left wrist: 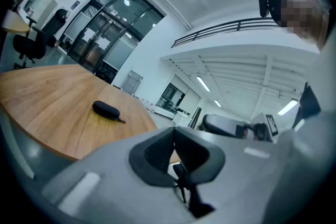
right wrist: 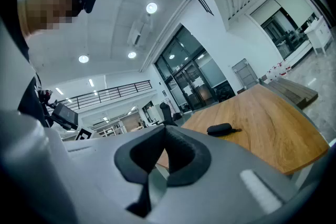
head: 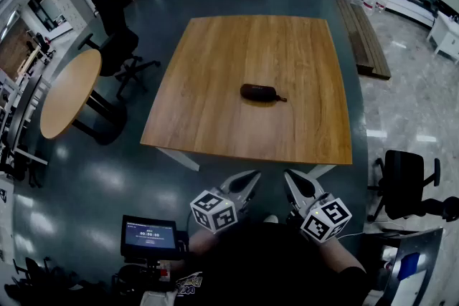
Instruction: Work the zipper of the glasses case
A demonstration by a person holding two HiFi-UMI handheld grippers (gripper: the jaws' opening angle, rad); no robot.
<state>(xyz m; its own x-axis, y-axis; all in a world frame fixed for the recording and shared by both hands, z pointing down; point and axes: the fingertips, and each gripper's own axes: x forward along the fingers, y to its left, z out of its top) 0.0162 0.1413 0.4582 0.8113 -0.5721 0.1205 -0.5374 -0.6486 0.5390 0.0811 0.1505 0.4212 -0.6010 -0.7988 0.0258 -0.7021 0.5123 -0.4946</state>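
Head looks down — all share table (head: pixel 215 61).

The glasses case (head: pixel 259 92) is too small to tell whether it is zipped.

The glasses case (head: pixel 261 92) lies near the middle of the table (head: pixel 215 61). The left gripper (head: pixel 252 177) and right gripper (head: pixel 290 177) are side by side beyond its near edge.

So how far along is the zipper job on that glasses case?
Nothing looks done: the glasses case lies closed on the wooden table, untouched. Nothing is in hand: the left gripper and right gripper are both shut, empty, short of the table's near edge. Left: reaching the case, holding it, working its zipper.
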